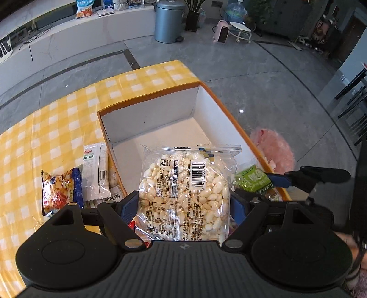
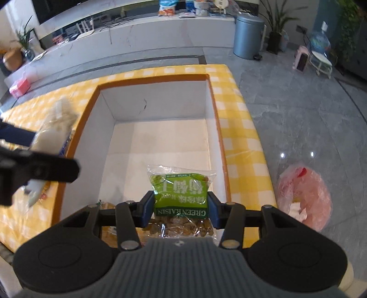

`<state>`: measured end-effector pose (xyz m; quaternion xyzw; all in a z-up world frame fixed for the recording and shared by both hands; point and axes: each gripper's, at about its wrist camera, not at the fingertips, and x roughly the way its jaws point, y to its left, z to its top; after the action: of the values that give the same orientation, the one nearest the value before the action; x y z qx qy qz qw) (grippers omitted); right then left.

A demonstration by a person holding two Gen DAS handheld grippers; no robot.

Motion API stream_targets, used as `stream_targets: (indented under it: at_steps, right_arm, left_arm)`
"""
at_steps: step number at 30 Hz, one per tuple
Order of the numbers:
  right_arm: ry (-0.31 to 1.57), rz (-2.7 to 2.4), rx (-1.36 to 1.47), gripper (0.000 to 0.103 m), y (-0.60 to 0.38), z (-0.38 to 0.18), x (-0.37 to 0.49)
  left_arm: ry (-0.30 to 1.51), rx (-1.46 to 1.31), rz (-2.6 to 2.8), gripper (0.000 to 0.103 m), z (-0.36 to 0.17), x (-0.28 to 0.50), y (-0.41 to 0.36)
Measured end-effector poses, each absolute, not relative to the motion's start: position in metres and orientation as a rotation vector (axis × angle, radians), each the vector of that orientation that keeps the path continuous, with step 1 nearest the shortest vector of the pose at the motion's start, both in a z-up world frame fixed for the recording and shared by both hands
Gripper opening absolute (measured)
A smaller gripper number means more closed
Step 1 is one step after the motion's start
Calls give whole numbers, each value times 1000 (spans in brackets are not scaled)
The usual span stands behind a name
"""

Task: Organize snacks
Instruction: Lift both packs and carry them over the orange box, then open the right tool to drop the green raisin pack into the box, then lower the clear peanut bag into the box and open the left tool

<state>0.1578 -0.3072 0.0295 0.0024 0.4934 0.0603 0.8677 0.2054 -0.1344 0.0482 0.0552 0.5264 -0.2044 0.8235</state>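
Observation:
My left gripper (image 1: 184,207) is shut on a clear bag of white puffed snack (image 1: 183,190), held over the near end of an open orange-rimmed white box (image 1: 146,117). My right gripper (image 2: 180,209) is shut on a green raisin packet (image 2: 181,194), held over the box's (image 2: 160,103) near right part. The right gripper shows in the left wrist view (image 1: 296,180) with the green packet (image 1: 251,178). The left gripper shows blurred at the left of the right wrist view (image 2: 39,169) with its bag (image 2: 52,130). The box floor looks bare apart from a packet at its near edge (image 2: 107,206).
The box sits on a yellow checked tablecloth (image 1: 45,128). Left of the box lie a colourful snack packet (image 1: 60,190) and white packets (image 1: 98,169). A pink plastic bag (image 2: 302,197) lies on the grey floor past the table's right edge. A grey bin (image 1: 168,20) stands far back.

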Motion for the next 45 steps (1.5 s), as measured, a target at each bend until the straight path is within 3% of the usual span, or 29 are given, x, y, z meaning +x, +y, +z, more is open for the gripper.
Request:
stream_targets:
  at_steps: [9,15,24,28,35,45]
  right_arm:
    - [1049,174,-120,47,-277,-3,173]
    - [1164,158,-243,47,-267,-28,192]
    - [1160,163,-316,48,-258,-25,188]
    - [1141,157,-255,63,-264,-17,184]
    - [1065,130,-109,70,-287,15,167]
    - [1046,157,8,71,-313,29,156]
  left_arm:
    - [1131,126,-377,92,46,216,-131]
    - [1111,127,-381,92,60,211,-117]
    - [1130,96,-378,92,55,215,-112]
    - [1174,70,-375,92,49,218,-116]
    - [1166,103,-398,92,43,214,-133]
    - [1237,77,-337,92,12,227,-155]
